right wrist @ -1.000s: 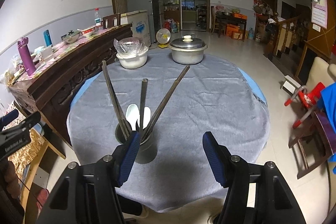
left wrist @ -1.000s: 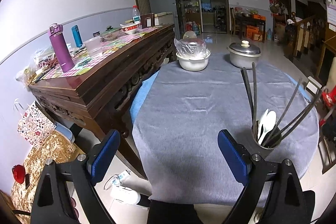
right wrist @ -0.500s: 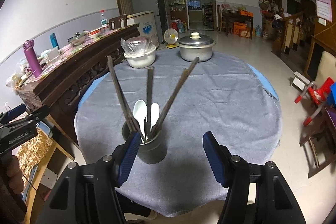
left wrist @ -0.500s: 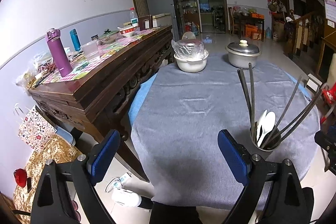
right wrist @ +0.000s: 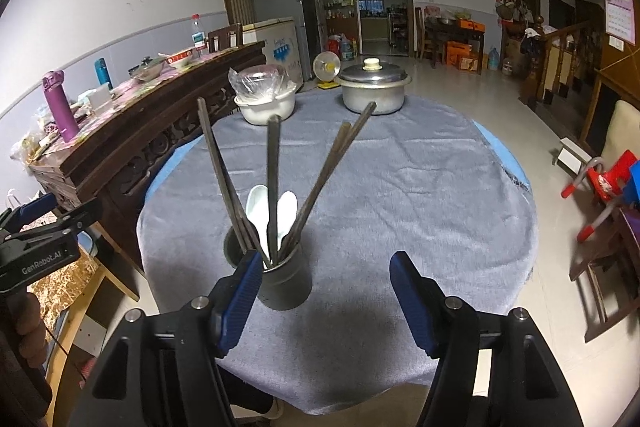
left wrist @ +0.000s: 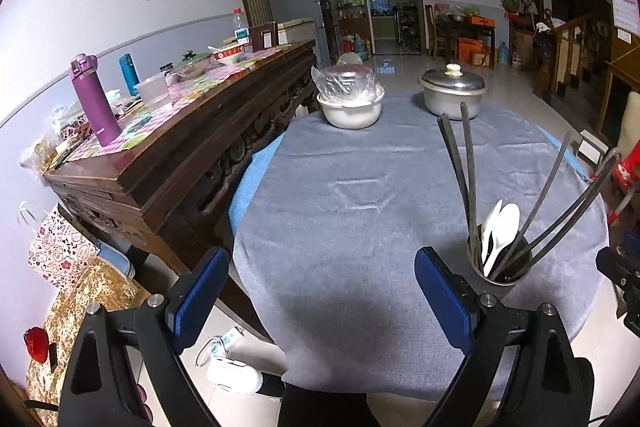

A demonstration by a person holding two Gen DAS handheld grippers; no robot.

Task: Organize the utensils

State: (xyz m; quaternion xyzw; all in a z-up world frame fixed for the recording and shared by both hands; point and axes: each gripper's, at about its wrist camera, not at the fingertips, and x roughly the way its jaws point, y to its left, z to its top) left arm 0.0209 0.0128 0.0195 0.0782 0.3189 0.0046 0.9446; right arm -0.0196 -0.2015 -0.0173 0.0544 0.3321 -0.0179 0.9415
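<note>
A dark metal cup (right wrist: 282,285) stands near the front edge of the round table, holding several dark chopsticks (right wrist: 273,183) and two white spoons (right wrist: 258,213). In the left wrist view the cup (left wrist: 500,269) is at the right, with the chopsticks (left wrist: 466,171) and spoons (left wrist: 500,229) sticking up. My right gripper (right wrist: 325,293) is open and empty, its left finger just in front of the cup. My left gripper (left wrist: 320,293) is open and empty over the table's near edge, left of the cup.
The grey cloth (left wrist: 360,195) covers the table. A white bowl wrapped in plastic (left wrist: 350,103) and a lidded metal pot (left wrist: 452,95) stand at the far side. A dark wooden sideboard (left wrist: 180,147) with bottles lies left. A red chair (right wrist: 600,187) stands right.
Both grippers have drifted a little closer to the table and cup. Both stay open and empty. The cup and utensils have not moved.
</note>
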